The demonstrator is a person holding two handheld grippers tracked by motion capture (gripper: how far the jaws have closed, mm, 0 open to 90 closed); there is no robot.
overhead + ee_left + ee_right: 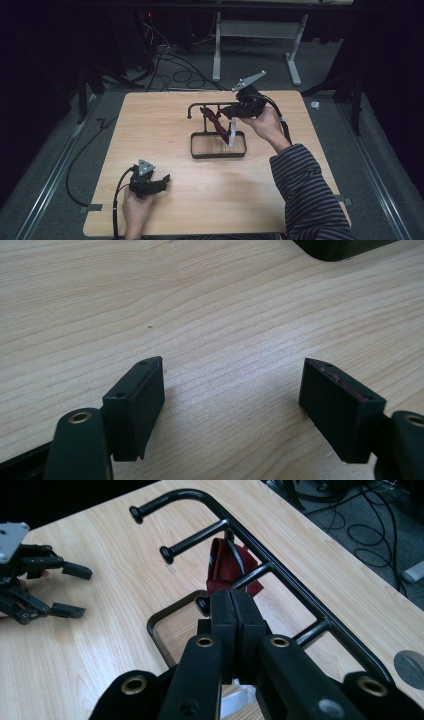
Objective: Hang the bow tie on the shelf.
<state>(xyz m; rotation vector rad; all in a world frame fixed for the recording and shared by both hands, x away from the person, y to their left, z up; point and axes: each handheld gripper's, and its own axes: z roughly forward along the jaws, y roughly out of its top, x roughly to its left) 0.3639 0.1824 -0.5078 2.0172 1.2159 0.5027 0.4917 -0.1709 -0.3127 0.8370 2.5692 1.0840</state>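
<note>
A black peg rack (pixel 205 106) (pixel 280 570) stands on the far rim of its black tray base (pixel 217 156) at mid-table. A dark red strap (pixel 216 122) (pixel 222 565) hangs from one peg. My right gripper (pixel 226 111) (pixel 235 597) is at the rack's right side, jaws pressed together beside a peg tip. A white strap (pixel 233 132) (pixel 240 696) hangs from them down into the tray. My left gripper (pixel 165 181) (pixel 232 390) (pixel 75 591) rests at the front left of the table, open, with bare wood between its pads.
The wooden table (pixel 165 125) has open room left of the rack. Cables (pixel 175 75) and a white table frame (pixel 295 55) are on the floor beyond the far edge. A striped sleeve (pixel 305 185) crosses the front right.
</note>
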